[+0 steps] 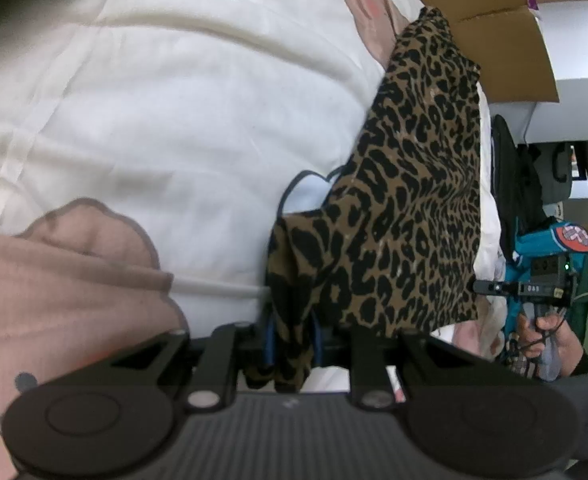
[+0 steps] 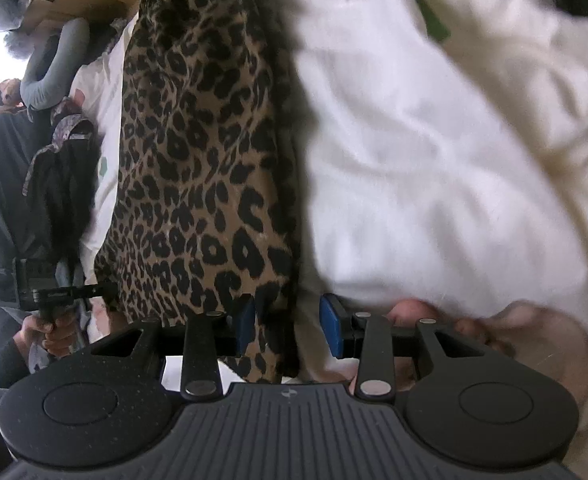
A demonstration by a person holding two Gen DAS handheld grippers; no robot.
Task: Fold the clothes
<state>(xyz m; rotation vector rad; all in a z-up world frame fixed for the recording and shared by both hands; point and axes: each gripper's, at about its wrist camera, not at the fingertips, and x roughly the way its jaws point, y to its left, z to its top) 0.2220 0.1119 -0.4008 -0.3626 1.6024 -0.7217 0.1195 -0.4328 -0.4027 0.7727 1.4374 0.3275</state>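
Note:
A leopard-print garment (image 1: 409, 200) hangs stretched between my two grippers over a white printed bedsheet (image 1: 166, 112). My left gripper (image 1: 292, 344) is shut on one end of it, the blue pads pressed into bunched cloth. In the right wrist view the same garment (image 2: 198, 152) runs up and away. My right gripper (image 2: 290, 330) has its blue pads (image 2: 331, 328) apart, with cloth lying against the left pad only. The right gripper also shows in the left wrist view (image 1: 489, 287), and the left gripper in the right wrist view (image 2: 102, 290).
A cardboard box (image 1: 505, 28) stands at the far edge of the bed. Dark clothes (image 2: 62, 176) and a grey item (image 2: 50, 76) lie beside the bed. The sheet has pink and green prints (image 1: 54, 280).

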